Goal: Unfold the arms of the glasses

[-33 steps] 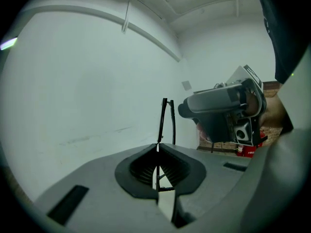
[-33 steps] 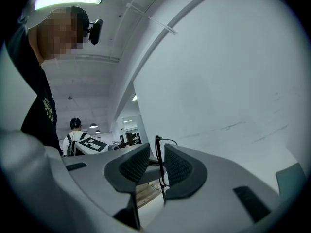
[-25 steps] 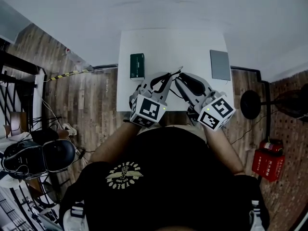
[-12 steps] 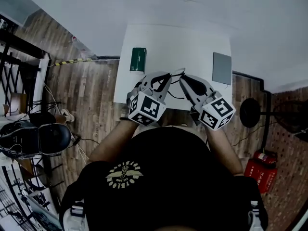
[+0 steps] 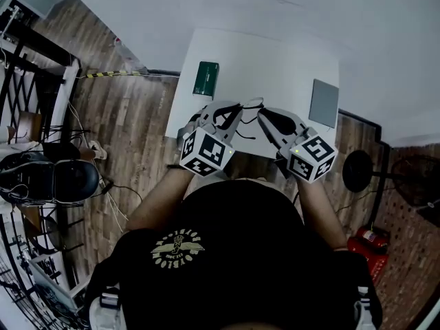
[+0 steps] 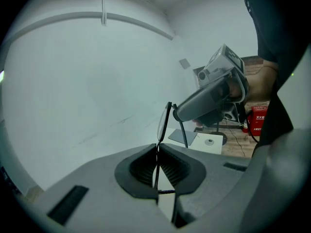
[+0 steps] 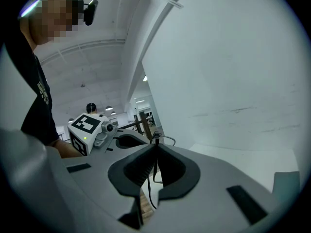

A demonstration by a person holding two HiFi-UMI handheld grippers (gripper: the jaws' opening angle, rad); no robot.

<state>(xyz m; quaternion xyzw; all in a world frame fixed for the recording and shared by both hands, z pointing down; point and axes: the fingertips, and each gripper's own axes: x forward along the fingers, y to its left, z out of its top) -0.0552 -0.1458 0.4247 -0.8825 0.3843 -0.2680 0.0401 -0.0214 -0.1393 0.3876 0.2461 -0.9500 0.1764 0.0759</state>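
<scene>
My right tongs [image 7: 155, 146] have just closed onto one arm [image 6: 182, 132] of the glasses [image 5: 251, 104]; my left tongs [image 6: 158, 147] clamp the frame [image 6: 167, 111]. Judged ready: swing the arm open.

You are standing in a plain work room of the lab or studio kind rather than a home. A small white tabletop [image 5: 289, 60] is pushed against a plain white wall [image 5: 240, 5], and the wood-plank floor [image 5: 130, 136] round it carries loose cables [image 5: 115, 212], a strip of yellow-and-black hazard tape [image 5: 110, 73], a black metal rack [image 5: 34, 60] and a red box [image 5: 370, 240]. Beyond you, the right gripper view shows a long hall with rows of ceiling lights [image 7: 109, 108] and another person [image 7: 91, 108].
</scene>
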